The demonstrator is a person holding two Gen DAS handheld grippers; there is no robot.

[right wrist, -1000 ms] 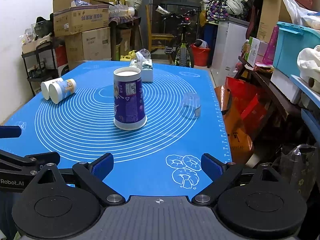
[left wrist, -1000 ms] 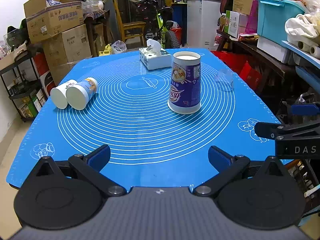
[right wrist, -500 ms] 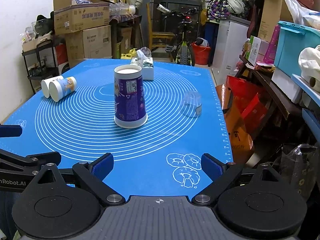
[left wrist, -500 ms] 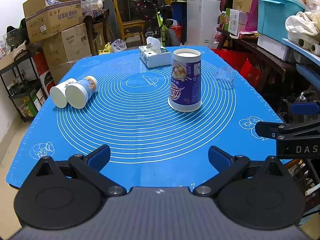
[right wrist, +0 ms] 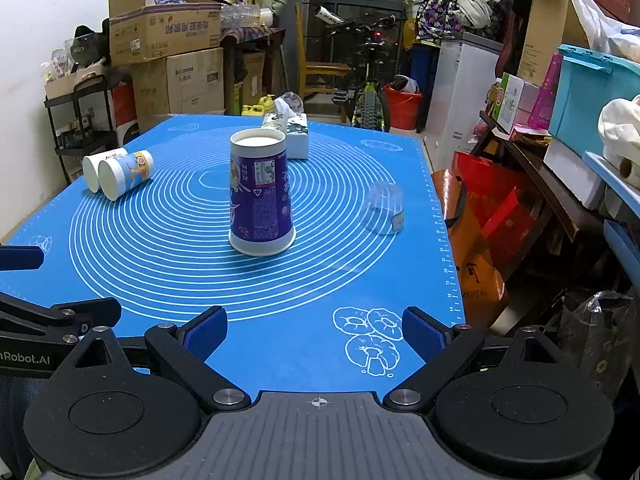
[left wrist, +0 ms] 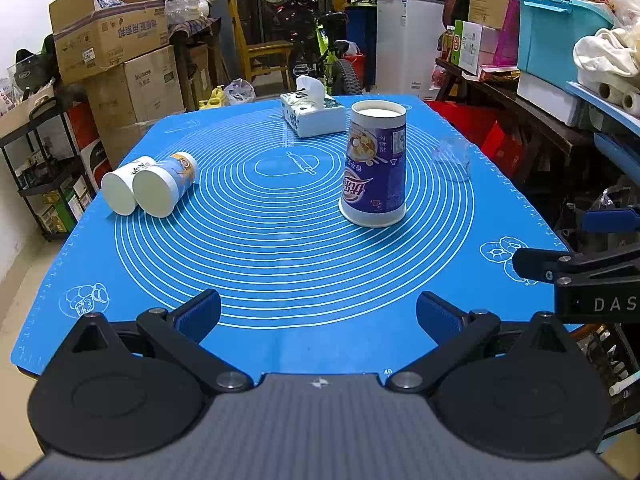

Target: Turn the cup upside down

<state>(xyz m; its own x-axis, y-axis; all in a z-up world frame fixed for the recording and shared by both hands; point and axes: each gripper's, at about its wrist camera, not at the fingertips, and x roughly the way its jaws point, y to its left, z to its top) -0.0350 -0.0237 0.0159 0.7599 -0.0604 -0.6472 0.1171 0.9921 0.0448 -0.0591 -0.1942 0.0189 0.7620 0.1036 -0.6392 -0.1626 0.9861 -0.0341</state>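
A tall purple paper cup (left wrist: 375, 164) stands upside down, wide rim down, on the blue mat (left wrist: 280, 240); it also shows in the right wrist view (right wrist: 260, 196). My left gripper (left wrist: 318, 314) is open and empty near the mat's front edge, well short of the cup. My right gripper (right wrist: 314, 334) is open and empty, at the front right of the mat (right wrist: 160, 248). A small clear plastic cup (left wrist: 453, 159) stands upside down to the right of the purple cup, and shows in the right wrist view (right wrist: 382, 208) too.
Two paper cups (left wrist: 150, 184) lie on their sides at the mat's left, also in the right wrist view (right wrist: 118, 170). A tissue box (left wrist: 313, 114) stands at the back. Boxes, a bicycle and shelves crowd the room around the table.
Both grippers have drifted slightly back from the purple cup. The cups on the mat have not moved.
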